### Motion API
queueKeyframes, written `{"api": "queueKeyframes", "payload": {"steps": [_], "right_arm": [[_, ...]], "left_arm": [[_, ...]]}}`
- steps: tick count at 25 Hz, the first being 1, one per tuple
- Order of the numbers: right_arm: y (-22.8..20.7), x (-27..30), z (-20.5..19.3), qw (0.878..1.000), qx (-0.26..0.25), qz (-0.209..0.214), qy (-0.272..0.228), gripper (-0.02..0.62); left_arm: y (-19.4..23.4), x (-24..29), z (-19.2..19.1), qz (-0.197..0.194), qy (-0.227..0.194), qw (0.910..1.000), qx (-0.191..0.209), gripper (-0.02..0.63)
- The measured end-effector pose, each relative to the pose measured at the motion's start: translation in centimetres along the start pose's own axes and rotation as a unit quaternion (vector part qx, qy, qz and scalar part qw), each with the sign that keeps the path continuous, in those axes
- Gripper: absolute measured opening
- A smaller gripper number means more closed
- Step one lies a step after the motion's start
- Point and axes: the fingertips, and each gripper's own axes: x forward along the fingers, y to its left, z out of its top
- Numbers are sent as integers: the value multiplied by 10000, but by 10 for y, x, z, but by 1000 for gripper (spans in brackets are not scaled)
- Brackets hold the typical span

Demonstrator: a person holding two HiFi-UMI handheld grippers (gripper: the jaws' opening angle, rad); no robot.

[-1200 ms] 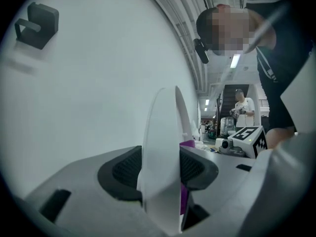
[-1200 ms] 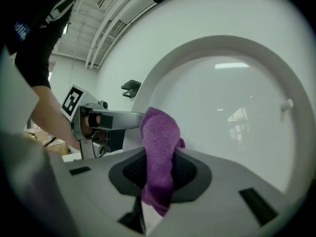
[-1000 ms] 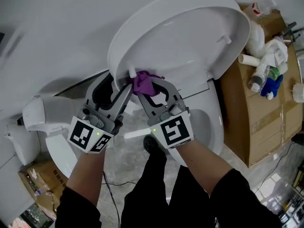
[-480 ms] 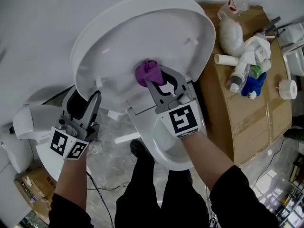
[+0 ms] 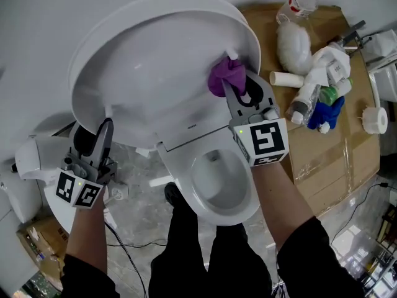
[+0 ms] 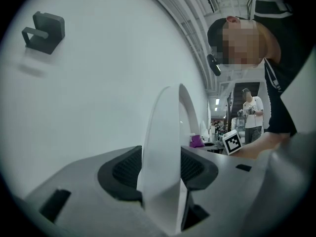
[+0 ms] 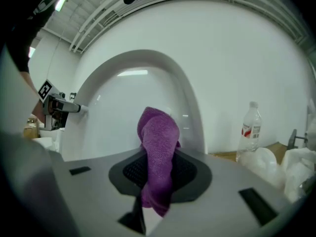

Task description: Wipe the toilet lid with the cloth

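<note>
Right gripper (image 5: 237, 84): jaws narrow, clamped on the purple cloth (image 7: 159, 152). The cloth bunches up past the tips and its tail hangs below the pads. Straight ahead of the tips the wad sits against the inner face of the toilet lid (image 5: 155, 61), near its right rim. The contact patch is hidden behind the wad.

Left gripper (image 5: 104, 128): jaws part-wide, one pad on each side of the lid's left rim, gripping it. Its own view sees the lid edge-on, which blocks most of what's ahead. Both forearms are cut off at the frame bottom.

Right of the right gripper: cardboard box (image 5: 322, 154) with a heap of bottles (image 5: 322, 85), too overlapped to separate. Further back, a water bottle (image 7: 251, 127).
</note>
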Motion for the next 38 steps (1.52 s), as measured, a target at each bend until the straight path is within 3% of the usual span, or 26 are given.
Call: {"api": "queueKeyframes", "payload": {"steps": [6, 11, 15, 22, 29, 34, 38], "right_arm": [[12, -7, -4, 9996, 246, -160, 8, 94], [116, 2, -4, 9976, 187, 653, -101, 95], [195, 14, -14, 9920, 227, 1233, 121, 95], [269, 37, -30, 9859, 387, 1620, 179, 94], [253, 40, -36, 9883, 139, 1516, 76, 94], [203, 32, -48, 9920, 57, 1249, 159, 94], [151, 24, -61, 9943, -173, 1038, 190, 94]], "left_arm": [[-2, 1, -1, -40, -71, 10000, -9, 210], [-5, 3, -3, -256, 0, 9996, 131, 210], [-8, 1, -8, -553, -49, 9984, 122, 212], [-11, -6, -20, -914, -96, 9957, 106, 213], [-11, -5, -22, -985, -119, 9951, 50, 213], [-7, -7, -28, -754, -106, 9971, -96, 213], [-5, -3, -33, -584, 100, 9982, 47, 213]]}}
